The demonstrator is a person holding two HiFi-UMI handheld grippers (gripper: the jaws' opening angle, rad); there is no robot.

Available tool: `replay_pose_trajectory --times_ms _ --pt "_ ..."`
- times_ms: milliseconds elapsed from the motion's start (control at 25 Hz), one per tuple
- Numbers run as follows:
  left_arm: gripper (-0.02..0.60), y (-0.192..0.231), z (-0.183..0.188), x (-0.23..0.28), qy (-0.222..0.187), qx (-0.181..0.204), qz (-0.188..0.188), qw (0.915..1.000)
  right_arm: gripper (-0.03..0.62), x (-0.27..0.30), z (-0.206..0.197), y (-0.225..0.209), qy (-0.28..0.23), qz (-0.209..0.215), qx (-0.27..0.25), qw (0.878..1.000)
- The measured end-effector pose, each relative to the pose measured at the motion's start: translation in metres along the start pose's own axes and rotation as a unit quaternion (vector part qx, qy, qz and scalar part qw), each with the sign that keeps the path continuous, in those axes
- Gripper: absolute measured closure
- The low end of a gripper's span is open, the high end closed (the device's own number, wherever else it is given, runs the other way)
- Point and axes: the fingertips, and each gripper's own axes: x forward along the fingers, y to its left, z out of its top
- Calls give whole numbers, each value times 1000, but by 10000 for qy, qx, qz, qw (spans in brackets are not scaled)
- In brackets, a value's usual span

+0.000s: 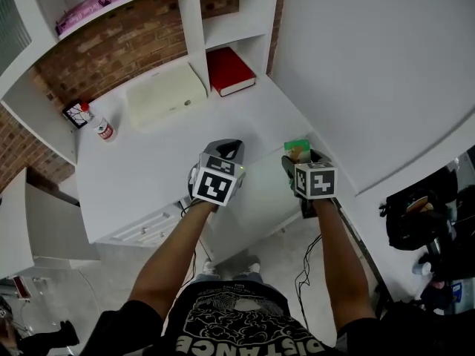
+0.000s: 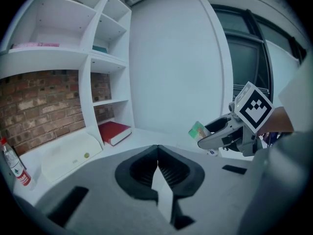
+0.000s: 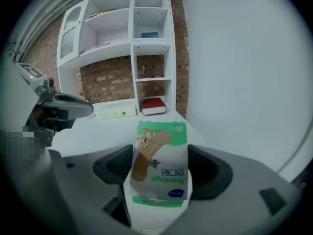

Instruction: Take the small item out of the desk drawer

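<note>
Green-and-white flat bandage box [image 3: 159,151] clamped in right tongs [image 3: 160,177], left tongs [image 2: 157,166] pressed together

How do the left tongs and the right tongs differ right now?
The left tongs are shut with nothing between them; the right tongs stand apart, clamped on a green and white bandage box. In the head view the left tongs sit over the middle of the white desk, while the right tongs are by its edge next to the wall. Both hover above the desk.
</note>
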Motion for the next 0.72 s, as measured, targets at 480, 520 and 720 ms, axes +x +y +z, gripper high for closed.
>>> replay_pose_trajectory --times_ms 480,520,720 --pt "572 0 7 -33 -219 238 -434 9985 246 -58 33 38 -767 -413 89 9962" --pt "572 0 8 -36 -243 261 -473 9982 246 -63 35 41 -823 -462 94 9955" --pt "572 0 13 -51 -370 342 -622 9968 246 -87 41 55 -1111 -665 149 9915"
